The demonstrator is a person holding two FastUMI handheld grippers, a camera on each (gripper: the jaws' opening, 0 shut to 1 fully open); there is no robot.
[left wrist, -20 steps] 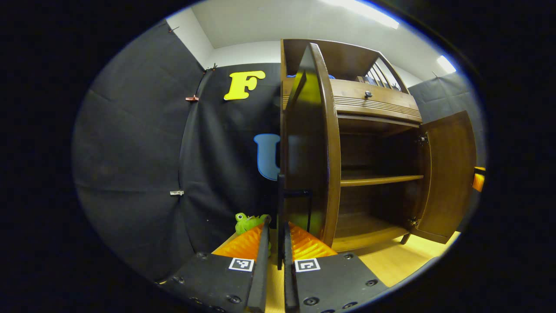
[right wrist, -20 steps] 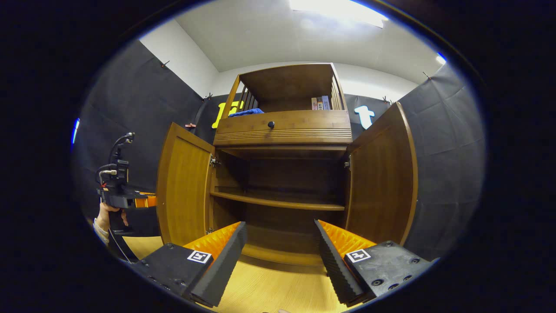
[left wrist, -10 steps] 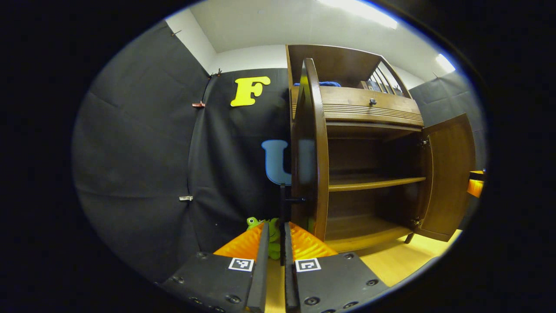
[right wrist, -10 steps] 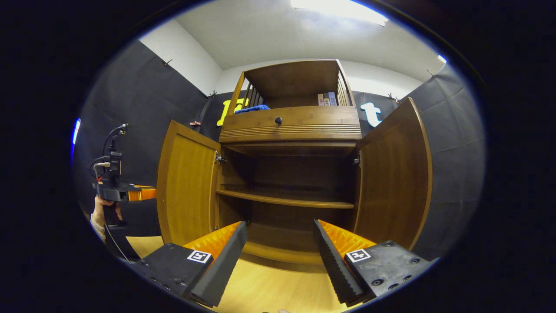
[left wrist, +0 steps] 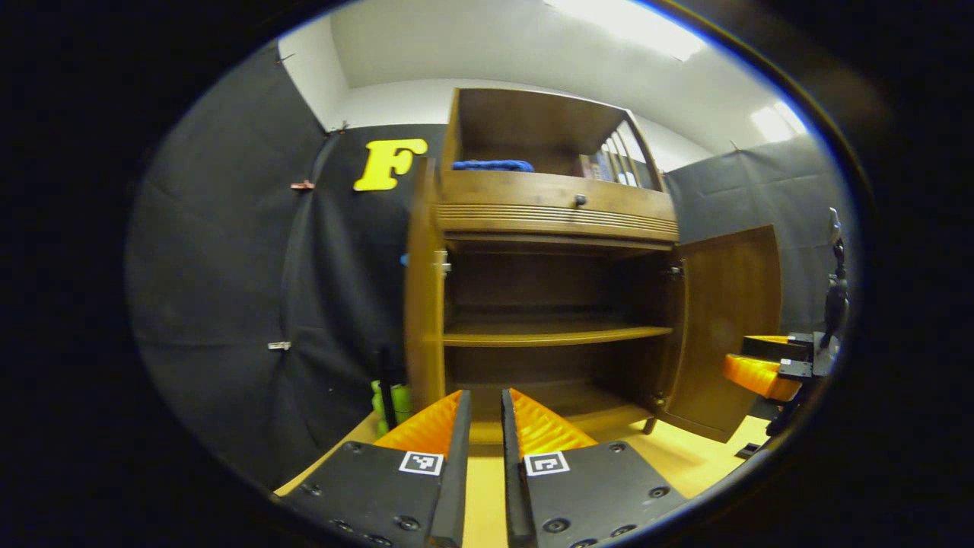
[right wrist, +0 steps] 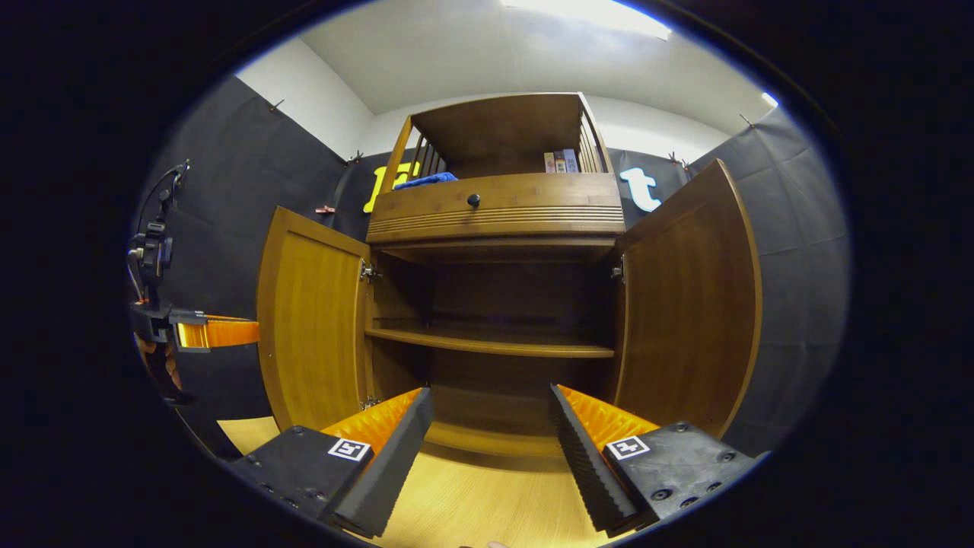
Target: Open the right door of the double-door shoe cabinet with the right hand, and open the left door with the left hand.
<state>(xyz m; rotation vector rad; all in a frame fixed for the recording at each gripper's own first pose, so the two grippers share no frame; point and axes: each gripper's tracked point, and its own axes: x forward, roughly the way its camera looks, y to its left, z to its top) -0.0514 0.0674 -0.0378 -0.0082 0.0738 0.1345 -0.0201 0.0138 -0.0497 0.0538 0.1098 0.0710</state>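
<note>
The wooden shoe cabinet [right wrist: 494,217] stands with both doors swung out. Its left door [right wrist: 312,327] hangs wide; in the left gripper view this door [left wrist: 422,304] is edge-on, its thin dark handle [left wrist: 386,380] left of my fingers. My left gripper [left wrist: 485,415] has its fingers almost together with nothing between them; it also shows at the far left [right wrist: 217,332], held by a hand. The right door [right wrist: 685,304] [left wrist: 727,327] stands open. My right gripper [right wrist: 491,403] is open and empty in front of the cabinet's inside, and shows at the right [left wrist: 761,369].
Inside, one shelf [right wrist: 487,342] spans the cabinet above the bottom board. A drawer with a dark knob [right wrist: 473,200] sits above the doors, a blue cloth [left wrist: 491,165] and books [right wrist: 561,161] on top. A green toy [left wrist: 401,396] lies behind the left door. Wooden floor [right wrist: 472,502] lies in front.
My left gripper has come off the left door's handle and turned right to face the cabinet's inside. The left door stands wider. The right gripper has barely moved.
</note>
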